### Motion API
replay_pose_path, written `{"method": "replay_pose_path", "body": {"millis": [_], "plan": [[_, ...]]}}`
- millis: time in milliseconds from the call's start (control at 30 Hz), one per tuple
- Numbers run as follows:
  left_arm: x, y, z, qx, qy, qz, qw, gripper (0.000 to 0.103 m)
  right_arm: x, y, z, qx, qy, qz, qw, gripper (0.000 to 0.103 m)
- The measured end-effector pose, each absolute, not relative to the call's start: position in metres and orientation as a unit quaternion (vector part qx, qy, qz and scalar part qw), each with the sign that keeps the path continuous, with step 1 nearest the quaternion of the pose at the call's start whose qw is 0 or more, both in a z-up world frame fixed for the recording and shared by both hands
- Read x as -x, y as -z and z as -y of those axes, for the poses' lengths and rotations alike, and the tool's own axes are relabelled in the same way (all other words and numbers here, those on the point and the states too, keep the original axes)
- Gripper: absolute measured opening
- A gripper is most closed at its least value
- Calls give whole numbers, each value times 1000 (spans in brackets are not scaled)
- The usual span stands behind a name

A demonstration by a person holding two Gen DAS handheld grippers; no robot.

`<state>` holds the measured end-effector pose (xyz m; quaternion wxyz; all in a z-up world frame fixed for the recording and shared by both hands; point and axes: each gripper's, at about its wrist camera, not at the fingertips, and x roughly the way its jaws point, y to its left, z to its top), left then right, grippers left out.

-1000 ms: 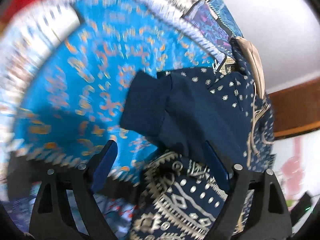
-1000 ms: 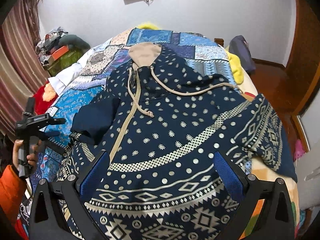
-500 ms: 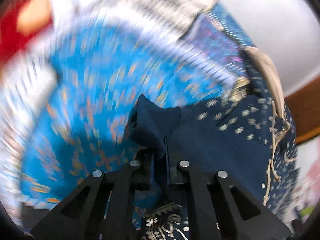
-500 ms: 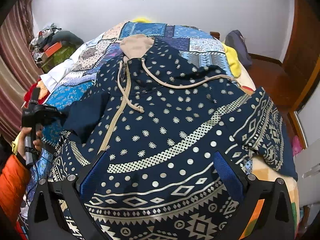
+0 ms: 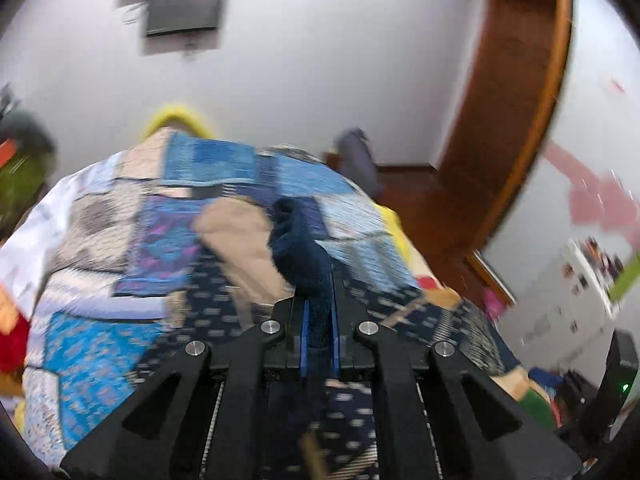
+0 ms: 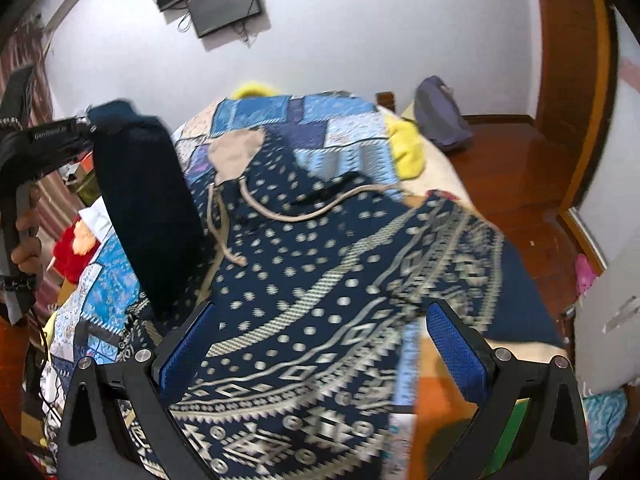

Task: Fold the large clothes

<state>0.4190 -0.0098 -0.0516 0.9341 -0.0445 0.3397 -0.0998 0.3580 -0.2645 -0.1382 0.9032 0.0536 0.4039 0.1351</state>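
A navy hoodie (image 6: 320, 264) with pale dots, bands and a beige hood (image 6: 236, 152) lies spread on the bed. My left gripper (image 5: 319, 320) is shut on the end of its plain navy sleeve (image 5: 298, 248). In the right wrist view that left gripper (image 6: 86, 124) is raised at the far left, and the sleeve (image 6: 144, 208) hangs down from it, lifted off the quilt. My right gripper (image 6: 322, 344) hovers open over the hoodie's patterned lower part, with nothing between its fingers (image 6: 188, 344).
A patchwork quilt (image 6: 340, 128) covers the bed, with a yellow pillow (image 6: 406, 148) and a grey bag (image 6: 438, 116) at its far end. A screen (image 6: 224, 0) hangs on the wall. Wooden floor and a door frame (image 6: 576, 120) lie right; red things (image 6: 74, 248) sit left.
The left gripper shut on the sleeve end, then rose and swung it up off the quilt toward the hoodie's body. The right gripper shifted slightly and stayed open.
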Motion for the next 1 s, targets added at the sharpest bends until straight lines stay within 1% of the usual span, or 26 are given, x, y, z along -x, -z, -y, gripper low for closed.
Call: {"method": "replay_pose_path", "body": {"millis": [100, 267, 333, 433, 533, 567, 600, 633, 700, 733, 767, 800, 867, 933, 1000], "plan": [[-431, 76, 64, 21, 132, -376, 917, 7, -352, 132, 283, -49, -120, -399, 908, 103], [-438, 146, 136, -11, 173, -470, 866, 7, -339, 131, 309, -40, -101, -399, 910, 103], [-436, 174, 158, -31, 186, -505, 842, 7, -335, 134, 317, -38, -93, -403, 909, 103], [-430, 201, 175, -51, 206, -539, 815, 9, -332, 139, 322, -38, -86, -409, 908, 103], [-422, 204, 179, -67, 223, -549, 803, 28, -333, 145, 324, -36, -80, -418, 904, 103], [-417, 197, 177, -71, 233, -546, 802, 42, -334, 147, 324, -34, -80, -420, 904, 103], [-416, 190, 172, -71, 236, -539, 806, 53, -336, 148, 323, -31, -79, -421, 903, 103], [-411, 180, 165, -70, 239, -523, 815, 59, -339, 148, 320, -29, -79, -422, 903, 103], [-401, 153, 140, -62, 233, -488, 839, 79, -344, 148, 316, -27, -83, -422, 902, 103], [-400, 147, 130, -57, 228, -480, 845, 83, -346, 149, 313, -26, -85, -421, 903, 103], [-397, 136, 108, -48, 214, -465, 858, 91, -351, 149, 307, -23, -90, -420, 903, 103], [-398, 132, 96, -45, 203, -457, 865, 96, -354, 149, 302, -21, -94, -420, 902, 103], [-398, 128, 54, -45, 158, -437, 884, 100, -364, 150, 290, -12, -103, -421, 901, 103], [-400, 136, 21, -57, 108, -439, 890, 100, -377, 154, 271, 1, -115, -424, 899, 103], [-401, 157, -18, -64, 52, -458, 885, 100, -391, 160, 252, 10, -128, -431, 893, 103]]}}
